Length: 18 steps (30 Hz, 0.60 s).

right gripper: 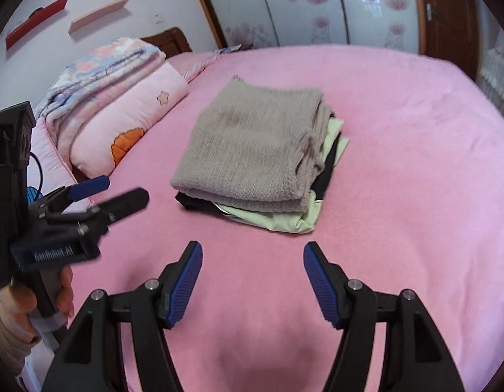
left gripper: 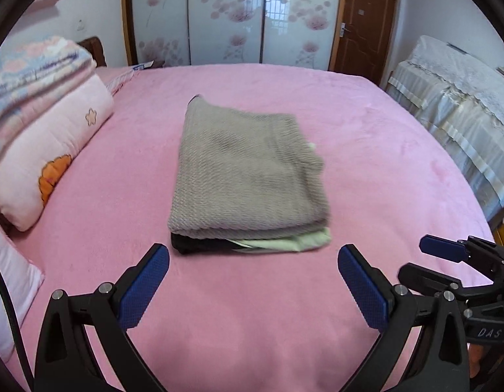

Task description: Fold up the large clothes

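Folding looks finished; both grippers hang back, empty.

Nearest, the left gripper and right gripper hover wide-fingered over the pink bed. Beyond, mid-bed, the folded grey knit tops a black garment and green garment; any next move would only be squaring edges.

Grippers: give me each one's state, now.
Left gripper: open, holding nothing.
Right gripper: open, holding nothing.

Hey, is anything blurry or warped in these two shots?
Left wrist view: the grey folded garment is slightly motion-smeared, the bed's far edge bows. Right wrist view: the left gripper is blurred, the wardrobe curves.
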Available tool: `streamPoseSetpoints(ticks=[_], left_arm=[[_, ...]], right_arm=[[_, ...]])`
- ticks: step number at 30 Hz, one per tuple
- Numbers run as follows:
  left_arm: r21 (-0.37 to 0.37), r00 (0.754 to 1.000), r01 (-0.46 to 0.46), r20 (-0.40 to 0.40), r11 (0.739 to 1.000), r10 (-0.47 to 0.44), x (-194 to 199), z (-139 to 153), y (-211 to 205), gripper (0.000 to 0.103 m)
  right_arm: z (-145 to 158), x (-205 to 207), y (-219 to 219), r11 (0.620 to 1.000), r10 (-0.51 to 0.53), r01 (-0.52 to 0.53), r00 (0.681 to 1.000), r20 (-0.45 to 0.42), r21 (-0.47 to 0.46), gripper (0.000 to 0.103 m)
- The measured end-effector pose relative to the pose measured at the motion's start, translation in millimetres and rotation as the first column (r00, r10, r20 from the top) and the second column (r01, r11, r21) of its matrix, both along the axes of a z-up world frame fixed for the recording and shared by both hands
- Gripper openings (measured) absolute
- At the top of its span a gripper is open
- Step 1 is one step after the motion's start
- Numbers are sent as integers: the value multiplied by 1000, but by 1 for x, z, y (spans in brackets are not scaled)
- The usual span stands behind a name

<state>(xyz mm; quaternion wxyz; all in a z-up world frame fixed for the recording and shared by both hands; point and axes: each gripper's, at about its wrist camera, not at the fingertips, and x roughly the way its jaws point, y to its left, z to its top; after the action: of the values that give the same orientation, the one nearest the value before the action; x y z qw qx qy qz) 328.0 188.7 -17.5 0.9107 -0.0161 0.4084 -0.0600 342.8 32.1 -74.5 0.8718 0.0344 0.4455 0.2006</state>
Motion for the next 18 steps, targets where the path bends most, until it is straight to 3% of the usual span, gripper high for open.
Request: streamPoseSetpoints(ticks=[4, 12, 18], left_arm=[[-19, 1000, 5, -5, 1000, -5, -37, 36, -21, 103], [10, 999, -31, 39, 999, 31, -128, 120, -58, 103], [22, 998, -34, 54, 999, 33, -197, 151, -89, 103]], right_arm=[[36, -36, -12, 1000, -21, 22, 999, 24, -11, 65], [106, -121, -59, 997, -80, 79, 994, 74, 20, 65], [139, -182, -89, 994, -108, 106, 988, 107, 32, 65]])
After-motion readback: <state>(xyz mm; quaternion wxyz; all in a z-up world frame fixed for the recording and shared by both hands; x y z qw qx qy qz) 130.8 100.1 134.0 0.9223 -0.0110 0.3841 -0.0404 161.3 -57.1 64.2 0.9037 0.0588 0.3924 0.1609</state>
